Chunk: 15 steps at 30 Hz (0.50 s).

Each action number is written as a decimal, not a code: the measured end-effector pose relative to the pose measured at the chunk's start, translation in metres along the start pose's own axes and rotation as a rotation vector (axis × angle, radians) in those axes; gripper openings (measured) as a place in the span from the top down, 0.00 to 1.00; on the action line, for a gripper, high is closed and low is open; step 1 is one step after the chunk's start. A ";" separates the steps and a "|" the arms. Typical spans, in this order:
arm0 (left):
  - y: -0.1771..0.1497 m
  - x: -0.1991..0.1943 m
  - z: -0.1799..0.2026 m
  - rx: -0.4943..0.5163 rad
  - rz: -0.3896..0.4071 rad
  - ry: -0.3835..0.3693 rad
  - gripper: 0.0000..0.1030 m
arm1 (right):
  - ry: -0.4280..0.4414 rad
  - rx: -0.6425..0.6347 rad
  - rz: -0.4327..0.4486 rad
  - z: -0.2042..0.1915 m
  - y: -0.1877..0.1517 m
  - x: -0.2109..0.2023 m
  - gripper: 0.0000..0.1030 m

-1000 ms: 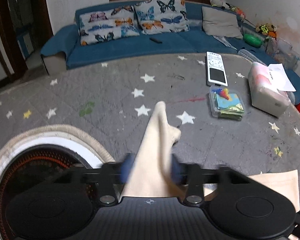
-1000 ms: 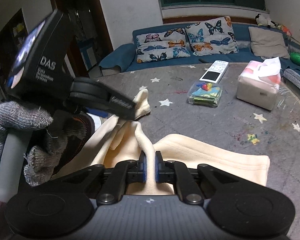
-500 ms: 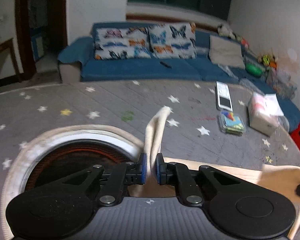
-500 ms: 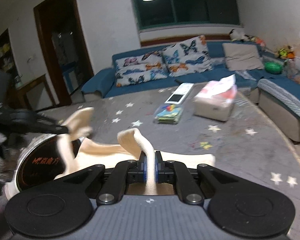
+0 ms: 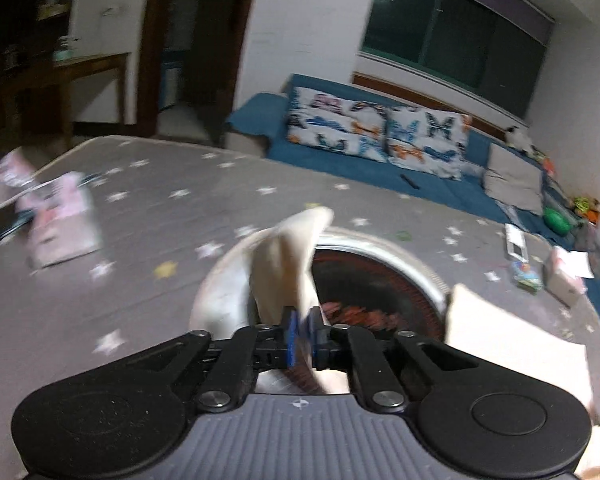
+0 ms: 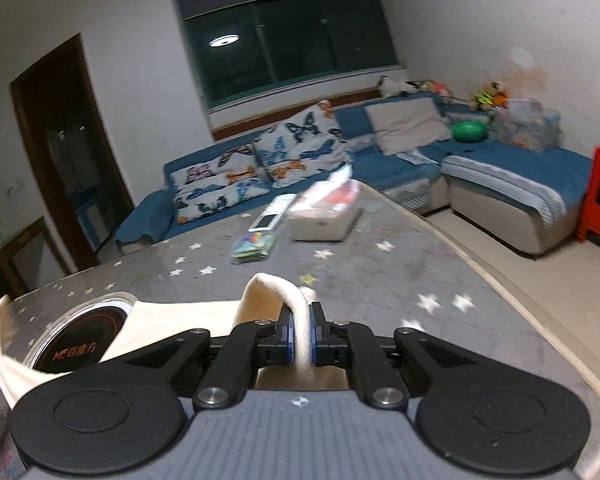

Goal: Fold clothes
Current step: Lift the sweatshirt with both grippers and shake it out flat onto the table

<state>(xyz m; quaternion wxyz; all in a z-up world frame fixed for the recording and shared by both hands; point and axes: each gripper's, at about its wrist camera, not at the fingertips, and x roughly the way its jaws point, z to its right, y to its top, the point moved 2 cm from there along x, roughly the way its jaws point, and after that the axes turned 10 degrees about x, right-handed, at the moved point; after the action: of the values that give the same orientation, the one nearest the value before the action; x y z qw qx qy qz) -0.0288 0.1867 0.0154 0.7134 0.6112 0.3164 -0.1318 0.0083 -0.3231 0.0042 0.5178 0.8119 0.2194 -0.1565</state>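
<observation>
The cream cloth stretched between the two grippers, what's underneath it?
Under the cream cloth sits a round black-and-orange hotplate set into the grey star-patterned table. Its near side shows; the rest, and the table beneath the cloth, are covered.

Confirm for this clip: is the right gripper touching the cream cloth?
Touching. The right wrist view shows the right gripper shut on the cream cloth, a fold pinched between both blue pads with no gap.

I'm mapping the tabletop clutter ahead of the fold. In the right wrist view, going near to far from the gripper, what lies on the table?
Right gripper pinching the cream cloth → colourful packet → tissue box → blue sofa beyond the table.
</observation>
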 end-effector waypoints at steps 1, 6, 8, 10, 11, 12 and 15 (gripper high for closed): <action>-0.006 -0.006 -0.008 -0.008 0.007 0.022 0.97 | -0.010 0.012 -0.002 0.006 -0.003 -0.003 0.94; -0.031 -0.025 -0.045 -0.053 -0.007 0.105 0.97 | -0.062 0.073 -0.033 0.033 -0.019 -0.011 0.91; -0.042 -0.029 -0.056 -0.061 -0.023 0.116 0.97 | -0.103 0.101 -0.047 0.048 -0.028 -0.013 0.89; -0.047 -0.031 -0.057 -0.059 -0.037 0.106 0.96 | -0.132 0.130 -0.053 0.059 -0.034 -0.017 0.89; -0.048 -0.032 -0.055 -0.053 -0.044 0.096 0.96 | -0.148 0.142 -0.052 0.065 -0.037 -0.020 0.89; -0.049 -0.032 -0.051 -0.046 -0.050 0.089 0.94 | -0.164 0.152 -0.050 0.070 -0.039 -0.023 0.89; -0.052 -0.033 -0.033 -0.002 -0.051 0.032 0.93 | -0.191 0.168 -0.034 0.079 -0.040 -0.030 0.83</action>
<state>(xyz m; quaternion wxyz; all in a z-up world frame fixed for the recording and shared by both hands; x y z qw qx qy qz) -0.0938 0.2005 -0.0072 0.7052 0.6044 0.3433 -0.1401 -0.0409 -0.3857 -0.0450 0.4640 0.8299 0.1690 -0.2599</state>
